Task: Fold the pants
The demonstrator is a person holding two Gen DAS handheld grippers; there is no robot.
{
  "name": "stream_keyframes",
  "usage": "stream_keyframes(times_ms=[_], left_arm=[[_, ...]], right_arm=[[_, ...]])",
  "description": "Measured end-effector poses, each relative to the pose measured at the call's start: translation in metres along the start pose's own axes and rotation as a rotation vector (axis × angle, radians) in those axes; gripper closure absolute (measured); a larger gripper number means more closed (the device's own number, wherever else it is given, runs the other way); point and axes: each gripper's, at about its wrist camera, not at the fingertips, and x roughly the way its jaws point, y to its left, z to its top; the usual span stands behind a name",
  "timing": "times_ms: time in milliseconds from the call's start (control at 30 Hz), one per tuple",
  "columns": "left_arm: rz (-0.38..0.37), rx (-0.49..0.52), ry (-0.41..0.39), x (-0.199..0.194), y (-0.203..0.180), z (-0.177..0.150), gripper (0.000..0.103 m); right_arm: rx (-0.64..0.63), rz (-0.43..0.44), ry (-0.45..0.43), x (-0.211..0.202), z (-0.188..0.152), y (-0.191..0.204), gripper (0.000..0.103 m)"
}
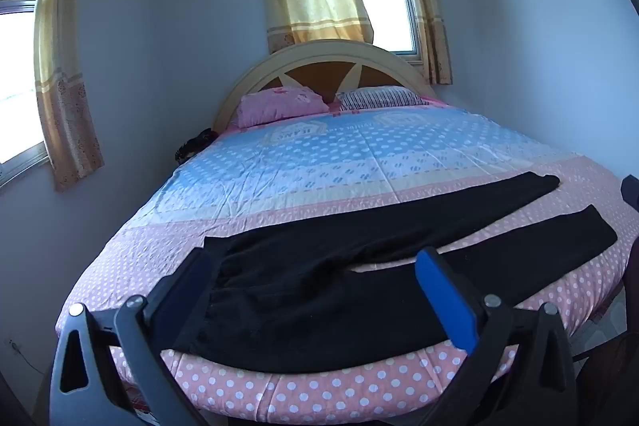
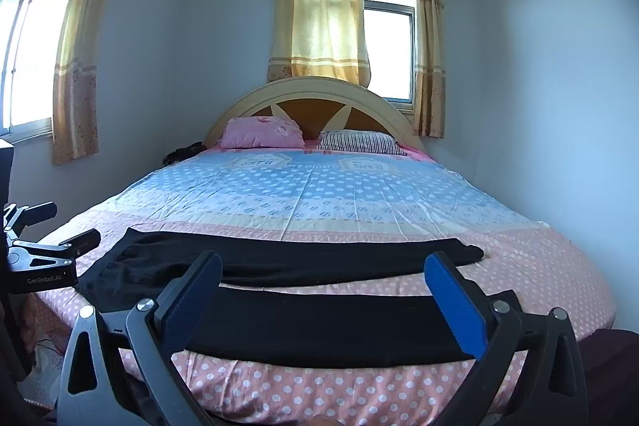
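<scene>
Black pants [image 1: 319, 290] lie spread flat across the foot of the bed, waistband to the left and the two legs splayed out to the right. In the right wrist view the same pants [image 2: 319, 330] show as two dark bands, the far leg above the near one. My left gripper [image 1: 315, 266] hangs open over the waist end, nothing between its blue pads. My right gripper [image 2: 323, 270] is open above the near leg, also holding nothing. The left gripper [image 2: 64, 234] also shows at the left edge of the right wrist view, open.
The bed [image 1: 319, 162] has a blue and pink dotted sheet, with a pink pillow [image 1: 279, 104] and a striped pillow [image 1: 379, 96] at the arched headboard. A dark item [image 2: 181, 151] sits by the bed's far left corner. Curtained windows line the walls.
</scene>
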Motion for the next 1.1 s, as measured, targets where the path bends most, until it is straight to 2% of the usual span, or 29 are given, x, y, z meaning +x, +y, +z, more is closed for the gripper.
stream_keyframes(times_ms=[333,1100], left_arm=[[-0.019,-0.003,-0.005,0.001,0.001,0.000,0.000],[-0.015,-0.010,-0.020,-0.001,0.008,0.002,0.000]], right_arm=[[0.017,-0.005,-0.013,-0.001,0.000,-0.010,0.001],[0.004,-0.011,-0.013,0.000,-0.002,-0.005,0.001]])
